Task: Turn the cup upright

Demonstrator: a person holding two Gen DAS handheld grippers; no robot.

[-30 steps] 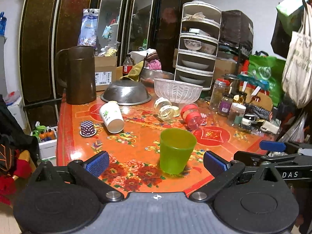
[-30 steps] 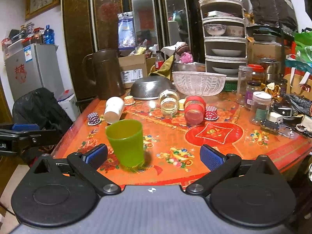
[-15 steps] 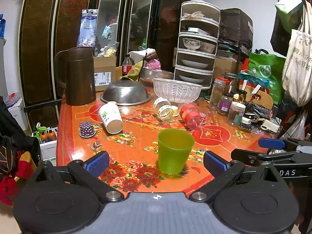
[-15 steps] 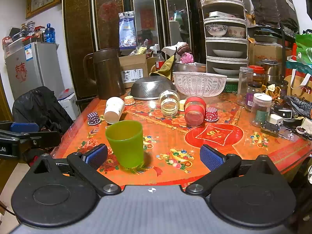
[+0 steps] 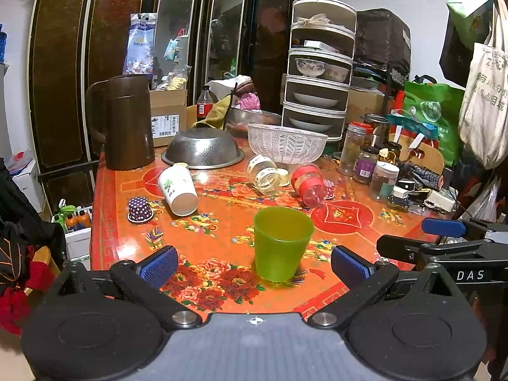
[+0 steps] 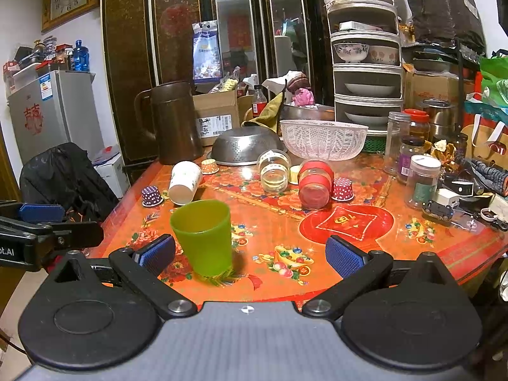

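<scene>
One green cup (image 5: 282, 243) stands upright near the front edge of the table (image 5: 222, 231), mouth up, and nothing touches it. It is smooth plastic, wider at the top. Behind it a white paper cup (image 5: 177, 188) lies on its side, and a clear jar (image 5: 265, 175) and a red jar (image 5: 309, 185) lie tipped over too. Farther back sit a shiny metal bowl (image 5: 203, 149) with little holes, a white basket (image 5: 286, 142) and a tall brown jug (image 5: 125, 127). The left claw (image 5: 254, 263) and the right claw (image 6: 249, 255) are both wide open, holding nothing, level and low at the table's edge, side by side.
</scene>
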